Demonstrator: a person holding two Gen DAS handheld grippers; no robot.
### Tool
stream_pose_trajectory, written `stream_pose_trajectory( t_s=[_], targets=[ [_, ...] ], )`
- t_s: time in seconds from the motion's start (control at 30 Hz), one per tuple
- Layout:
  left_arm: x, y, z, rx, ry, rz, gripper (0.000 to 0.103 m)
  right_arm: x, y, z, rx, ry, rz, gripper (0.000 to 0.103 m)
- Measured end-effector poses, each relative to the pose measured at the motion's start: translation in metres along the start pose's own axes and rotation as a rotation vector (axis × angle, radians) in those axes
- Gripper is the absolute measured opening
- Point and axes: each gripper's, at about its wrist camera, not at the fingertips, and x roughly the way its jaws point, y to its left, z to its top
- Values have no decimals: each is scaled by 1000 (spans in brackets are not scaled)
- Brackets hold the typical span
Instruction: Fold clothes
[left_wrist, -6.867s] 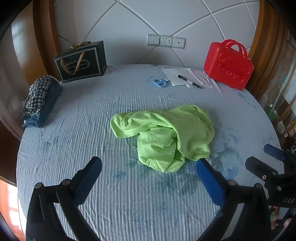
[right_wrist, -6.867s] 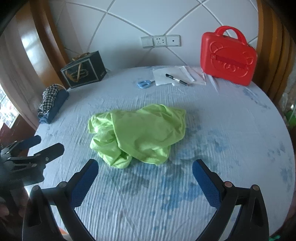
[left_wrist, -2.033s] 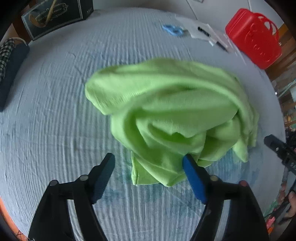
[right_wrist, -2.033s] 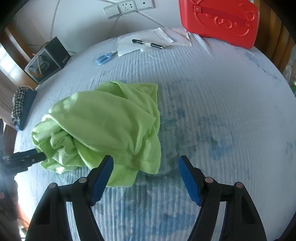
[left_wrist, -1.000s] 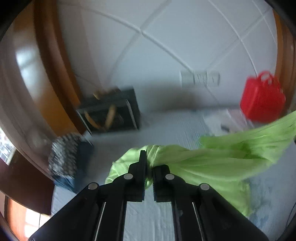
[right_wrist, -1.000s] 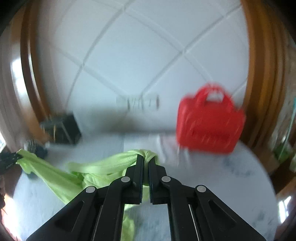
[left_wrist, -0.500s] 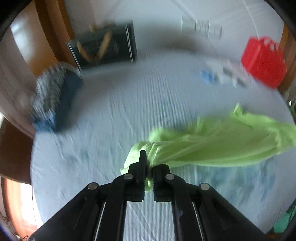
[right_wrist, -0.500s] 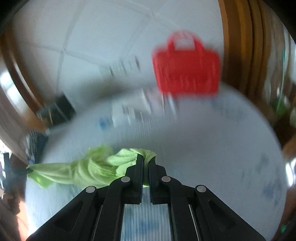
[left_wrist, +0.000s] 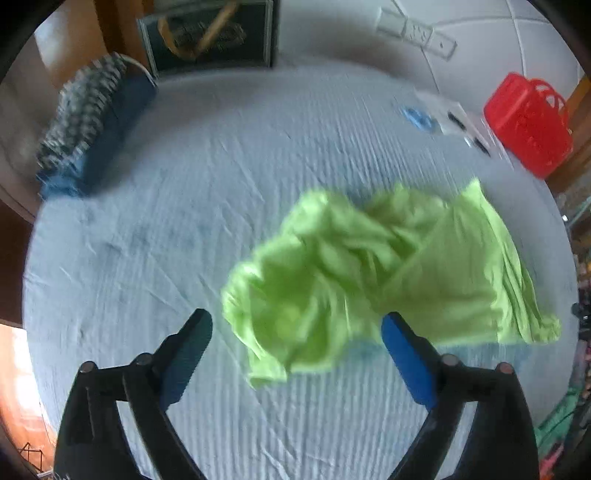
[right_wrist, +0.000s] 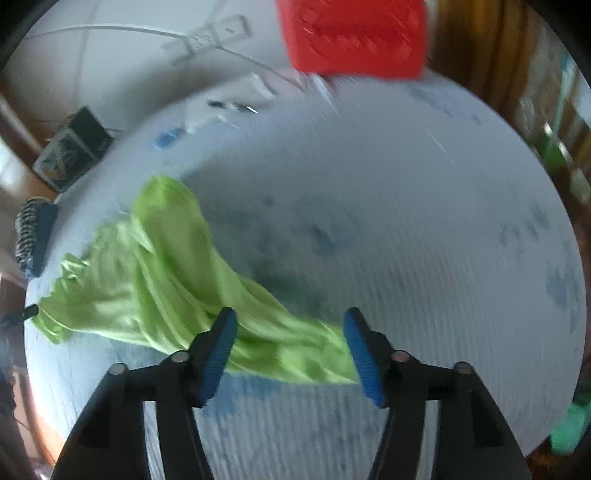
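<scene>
While both the left gripper (left_wrist: 295, 354) and right gripper (right_wrist: 288, 350) stand with jaws apart, holding nothing, the green garment (left_wrist: 388, 273) lies rumpled on the bedsheet (left_wrist: 221, 177), toward the red case (left_wrist: 528, 122); no neat fold shows, so flattening and folding remain.

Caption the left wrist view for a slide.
Left tongs open above a crumpled lime-green garment lying on the pale blue tablecloth, red case at the far edge.
</scene>
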Motion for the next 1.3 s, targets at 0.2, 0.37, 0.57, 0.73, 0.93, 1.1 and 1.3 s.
stream_pose_trajectory(
  t_s=[0.2, 0.37, 0.57, 0.73, 0.93, 1.1, 1.3],
  targets=[
    [23, 21, 19, -48, 17, 78, 94, 28, 61, 41, -103, 34, 124, 63],
    [60, 27, 29, -51, 72, 93, 85, 82, 123, 81, -162, 93, 156, 60],
    [91, 20, 24, -18, 150, 83, 82, 149, 175, 110, -205, 156, 108, 61],
    [99, 20, 15, -17, 172, 53, 67, 169, 176, 100, -242, 196, 48, 4],
    [68, 15, 7, 13, 132, -8, 19, 56, 110, 69, -136, 37, 234, 4],
    [49, 2, -15, 120, 146, -25, 19, -38, 20, -17, -15, 16, 264, 4],
    [37, -17, -8, 201, 152, -23, 19, -54, -63, -117, 205, 140, 113, 4]
  ],
)
